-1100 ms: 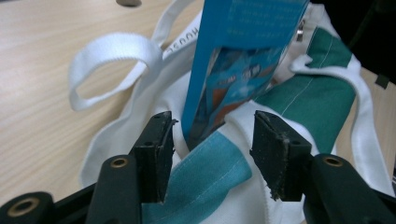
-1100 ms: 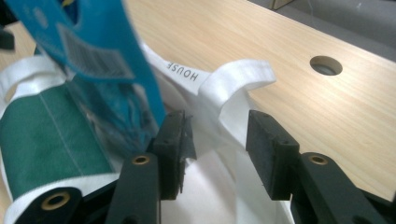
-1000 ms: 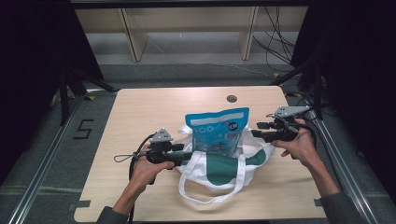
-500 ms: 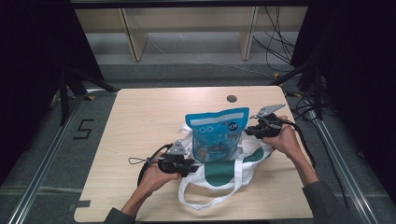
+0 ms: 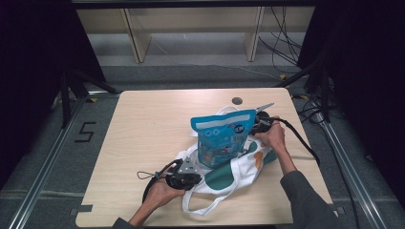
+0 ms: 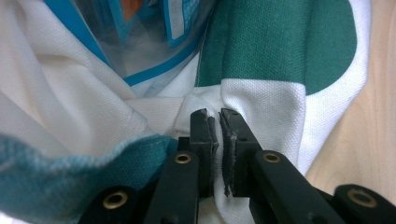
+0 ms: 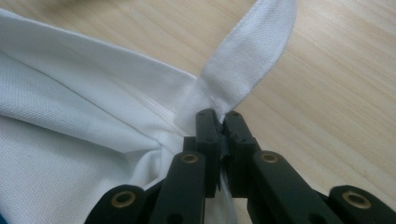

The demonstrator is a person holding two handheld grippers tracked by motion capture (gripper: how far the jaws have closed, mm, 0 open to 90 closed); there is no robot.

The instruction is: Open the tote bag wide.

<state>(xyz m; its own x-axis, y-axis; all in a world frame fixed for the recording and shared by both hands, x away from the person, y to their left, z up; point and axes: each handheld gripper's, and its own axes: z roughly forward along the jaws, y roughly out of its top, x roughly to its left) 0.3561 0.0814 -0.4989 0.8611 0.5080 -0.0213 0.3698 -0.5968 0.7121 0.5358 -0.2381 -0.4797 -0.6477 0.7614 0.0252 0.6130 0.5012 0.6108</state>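
A: Left side first?

B: The left gripper (image 5: pixel 188 177) sits at about seven o'clock on the surface (image 5: pixel 143 129). Its jaws have just been closing and now pinch the tote bag (image 5: pixel 239 164) at its near rim; the bag spreads toward two o'clock from it.

A: And the middle?

B: A blue pouch (image 5: pixel 222 138) stands in the bag.

A: Right side?

B: The right gripper (image 7: pixel 219 116), at two o'clock, is clamped on the bag's far rim beside a white strap (image 7: pixel 254 56).

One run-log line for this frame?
left gripper: shut on tote bag rim | right gripper: shut on tote bag's far rim | snack pouch: upright in bag | table
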